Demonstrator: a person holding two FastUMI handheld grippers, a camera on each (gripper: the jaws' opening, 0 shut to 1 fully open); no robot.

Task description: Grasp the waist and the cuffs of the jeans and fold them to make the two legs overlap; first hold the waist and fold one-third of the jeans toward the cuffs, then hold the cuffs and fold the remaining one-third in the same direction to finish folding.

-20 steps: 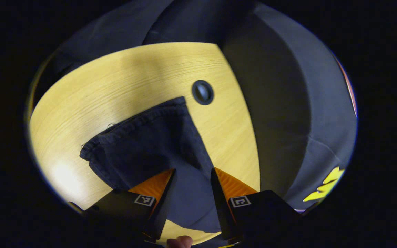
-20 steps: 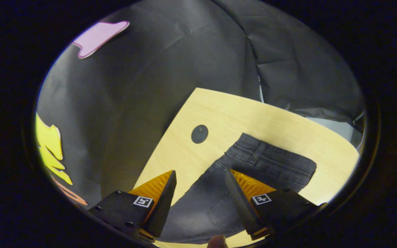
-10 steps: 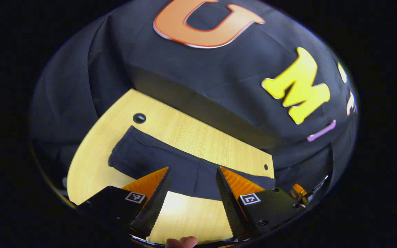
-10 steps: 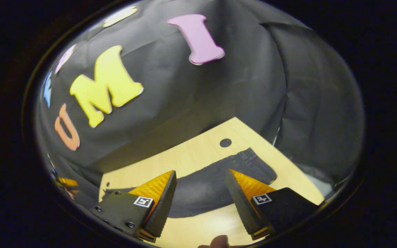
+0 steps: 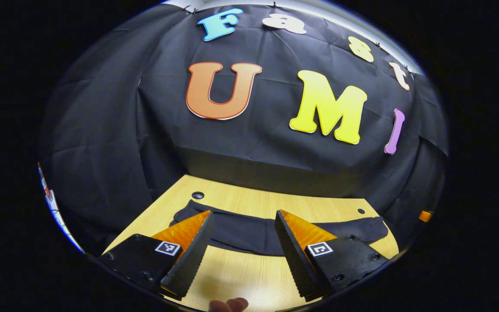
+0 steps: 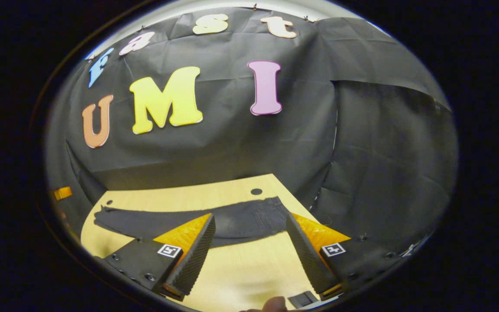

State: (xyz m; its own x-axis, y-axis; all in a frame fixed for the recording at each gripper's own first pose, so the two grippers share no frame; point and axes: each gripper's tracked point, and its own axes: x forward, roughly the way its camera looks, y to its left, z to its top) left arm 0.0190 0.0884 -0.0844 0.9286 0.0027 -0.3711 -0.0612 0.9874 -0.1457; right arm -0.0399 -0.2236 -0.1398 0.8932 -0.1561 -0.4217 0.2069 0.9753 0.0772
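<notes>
Jeans [image 5: 271, 234], dark, stretched flat as one long narrow strip across the far half of the table [image 5: 241, 277], reading as already doubled leg over leg, though hard to confirm at this angle. Long axis running side to side, square across the line of both tongs, so each end sits off to one side, not dead ahead.

Largest first: pale wooden table, bare on the near side, with a round cable hole [image 6: 256, 191] near the far edge.

Next, the jeans in the right gripper view [image 6: 197, 223]: waist [image 6: 271, 212] with its stitched band at the right end, just short of that hole; cuffs [image 6: 102, 214] trailing off to the far left.

Then the left tongs [image 5: 241, 242], held above the near part of the table, spread wide apart, gripping nothing; cloth seen between the fingers lies well beyond the tips. Right tongs [image 6: 249, 247] likewise wide apart and empty, above bare wood, short of the near hem.

Smallest: a fingertip [image 5: 228, 304] at the bottom rim of the left gripper view.

Judged from the layout, waist nearer the right tongs, cuffs nearer the left. First fold by thirds not yet begun; next move likely a reach forward and outward, right toward the waistband. Main risk: pinching a single layer and dragging the legs out of line.
</notes>
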